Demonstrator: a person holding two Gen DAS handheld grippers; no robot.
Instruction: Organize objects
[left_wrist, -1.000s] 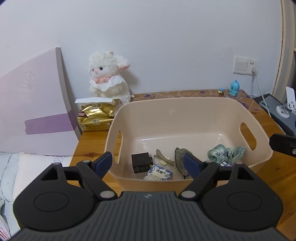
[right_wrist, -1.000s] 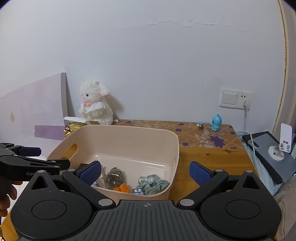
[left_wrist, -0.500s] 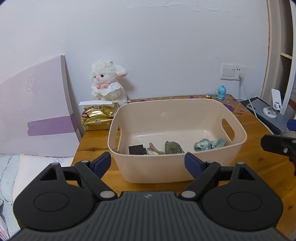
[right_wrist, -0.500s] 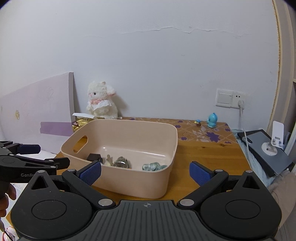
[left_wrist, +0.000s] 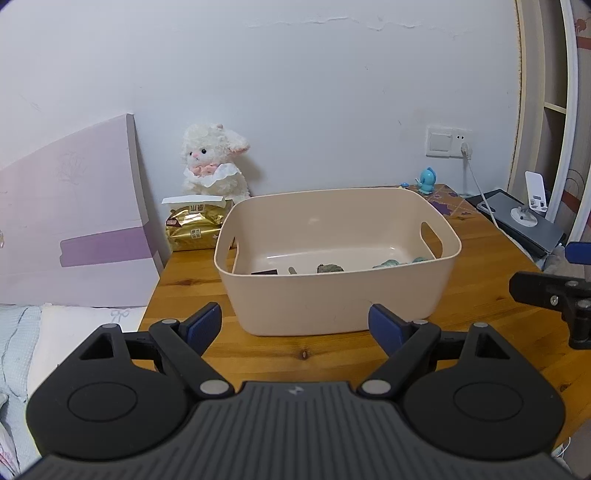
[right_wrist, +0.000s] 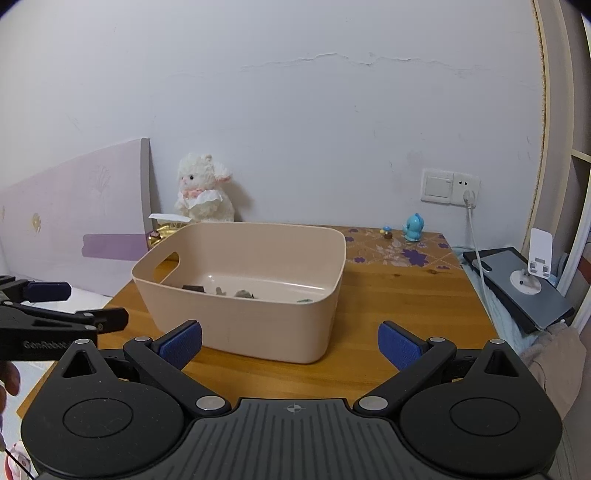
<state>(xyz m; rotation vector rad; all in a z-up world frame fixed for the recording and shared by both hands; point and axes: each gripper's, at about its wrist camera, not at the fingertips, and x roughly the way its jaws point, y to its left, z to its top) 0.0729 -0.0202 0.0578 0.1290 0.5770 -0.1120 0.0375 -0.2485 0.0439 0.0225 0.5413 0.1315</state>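
Hovering wide open and empty before the beige bin (left_wrist: 338, 295) mid-table (left_wrist: 480, 306): left gripper (left_wrist: 295, 325), lettered "GenRobot", and right gripper (right_wrist: 290, 345). Illegible characters on gold packet (left_wrist: 194, 227), back-left corner.

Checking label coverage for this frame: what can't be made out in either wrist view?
- Items in the beige bin: both views show only their tops; the bin's near wall hides the rest, so none can be identified.
- Gold packet: right wrist view, mostly behind the bin; print too small in the left.
- Right gripper: cut off by the left view's right edge.
- Small figurine beside the blue toy: too small.
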